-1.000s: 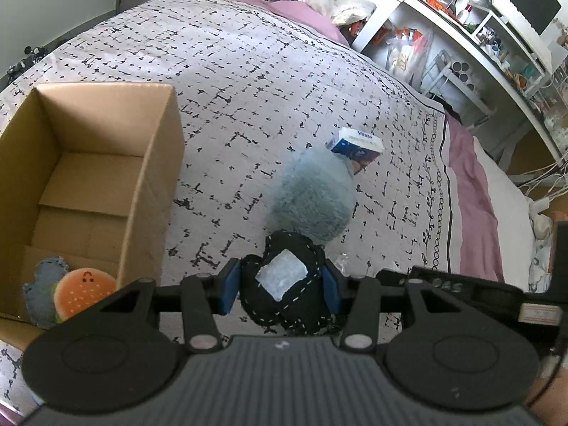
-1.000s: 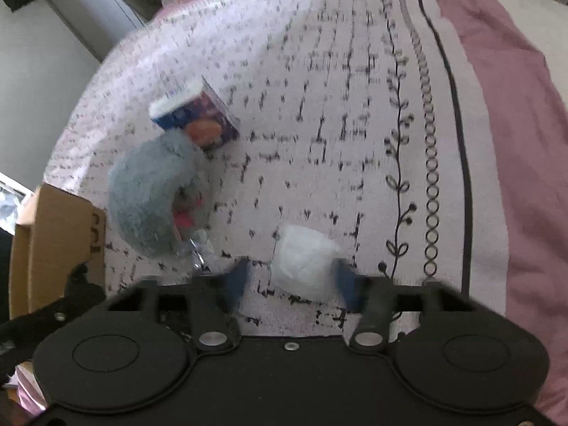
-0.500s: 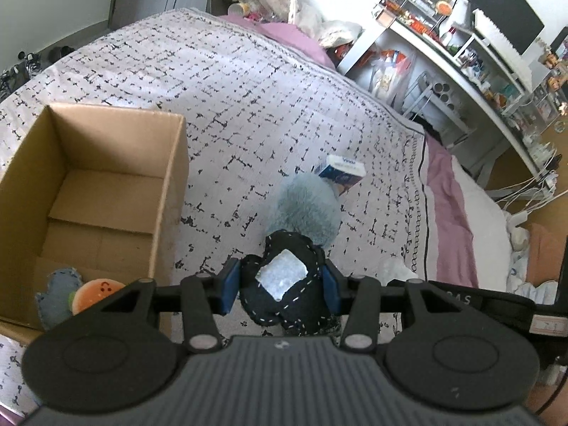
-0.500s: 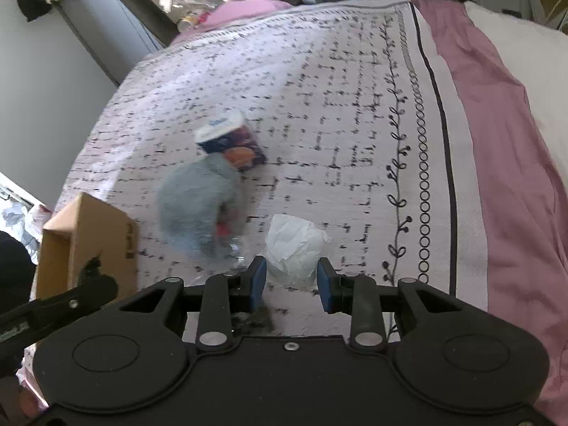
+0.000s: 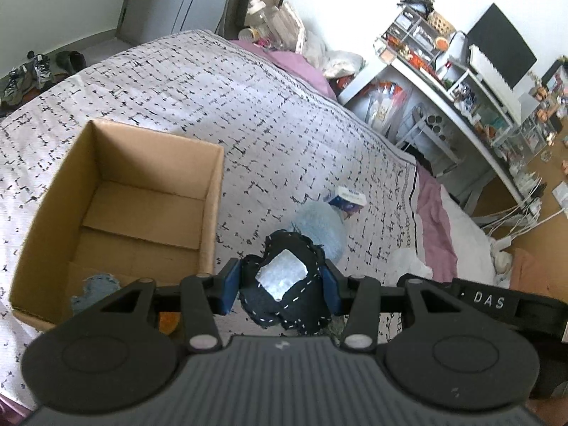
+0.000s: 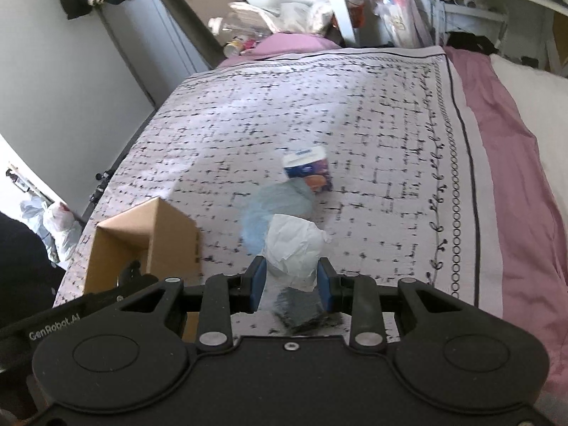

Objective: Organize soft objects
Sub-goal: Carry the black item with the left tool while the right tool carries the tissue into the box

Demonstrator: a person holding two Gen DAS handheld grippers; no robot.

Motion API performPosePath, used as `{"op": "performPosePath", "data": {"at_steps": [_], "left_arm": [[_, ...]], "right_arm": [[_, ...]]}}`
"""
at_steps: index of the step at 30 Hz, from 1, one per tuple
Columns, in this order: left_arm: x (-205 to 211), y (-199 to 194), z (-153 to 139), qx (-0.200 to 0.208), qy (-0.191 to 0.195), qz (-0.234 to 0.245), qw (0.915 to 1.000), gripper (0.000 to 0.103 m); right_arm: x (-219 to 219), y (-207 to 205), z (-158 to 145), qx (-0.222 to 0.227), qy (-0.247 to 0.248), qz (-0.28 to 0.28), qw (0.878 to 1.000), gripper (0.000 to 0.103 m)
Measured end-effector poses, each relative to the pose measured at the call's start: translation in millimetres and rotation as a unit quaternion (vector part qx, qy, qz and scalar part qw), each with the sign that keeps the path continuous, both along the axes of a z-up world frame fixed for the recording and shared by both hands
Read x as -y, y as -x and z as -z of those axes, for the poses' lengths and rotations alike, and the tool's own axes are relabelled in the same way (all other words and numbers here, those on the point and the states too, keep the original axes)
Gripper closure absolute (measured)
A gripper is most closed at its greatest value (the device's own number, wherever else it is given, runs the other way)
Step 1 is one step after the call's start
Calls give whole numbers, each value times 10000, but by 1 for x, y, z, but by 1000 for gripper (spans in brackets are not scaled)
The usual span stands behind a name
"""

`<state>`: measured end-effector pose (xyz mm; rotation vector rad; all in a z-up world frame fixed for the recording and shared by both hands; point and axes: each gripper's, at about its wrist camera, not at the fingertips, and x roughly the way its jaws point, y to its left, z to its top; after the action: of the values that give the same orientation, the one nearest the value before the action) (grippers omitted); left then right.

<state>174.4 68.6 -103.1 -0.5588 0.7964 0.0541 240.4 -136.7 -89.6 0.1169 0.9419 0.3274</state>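
My left gripper (image 5: 280, 285) is shut on a black stitched felt toy (image 5: 284, 291) with a white patch, held above the bed just right of the open cardboard box (image 5: 209, 191). A blue felt piece (image 5: 94, 287) and an orange toy (image 5: 167, 321) lie in the box's near corner. My right gripper (image 6: 291, 280) is shut on a crumpled white tissue (image 6: 294, 245), lifted off the bed. A fluffy pale blue plush (image 5: 321, 225) lies on the bedspread beyond both grippers; it also shows in the right wrist view (image 6: 277, 206).
A small blue-and-white tissue pack (image 5: 346, 200) lies by the plush, also in the right wrist view (image 6: 307, 170). A dark grey object (image 6: 301, 307) lies under my right gripper. A cluttered desk with shelves (image 5: 461, 81) stands past the bed's right edge.
My right gripper closed on the white tissue and lifted it. Both grippers rose and pulled back from the bed; the left one moved toward the box with the black toy.
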Motion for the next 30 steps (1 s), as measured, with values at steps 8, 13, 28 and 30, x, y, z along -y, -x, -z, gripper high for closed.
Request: {"op": "performPosePath", "data": {"at_steps": [8, 13, 28, 30], "left_arm": [[-27, 9, 2, 3, 91, -88, 9999, 56], [-45, 13, 4, -54, 53, -130, 9999, 56], [-84, 18, 12, -249, -301, -572, 9976, 55], [-89, 18, 16, -296, -278, -637, 9971, 55]], "right_arm": [[-31, 17, -8, 120, -14, -108, 9999, 72], [-46, 23, -14, 186, -19, -191, 9996, 72], [-87, 24, -10, 128, -60, -521, 9985, 72], [-93, 24, -8, 97, -85, -590, 9982, 72]]}}
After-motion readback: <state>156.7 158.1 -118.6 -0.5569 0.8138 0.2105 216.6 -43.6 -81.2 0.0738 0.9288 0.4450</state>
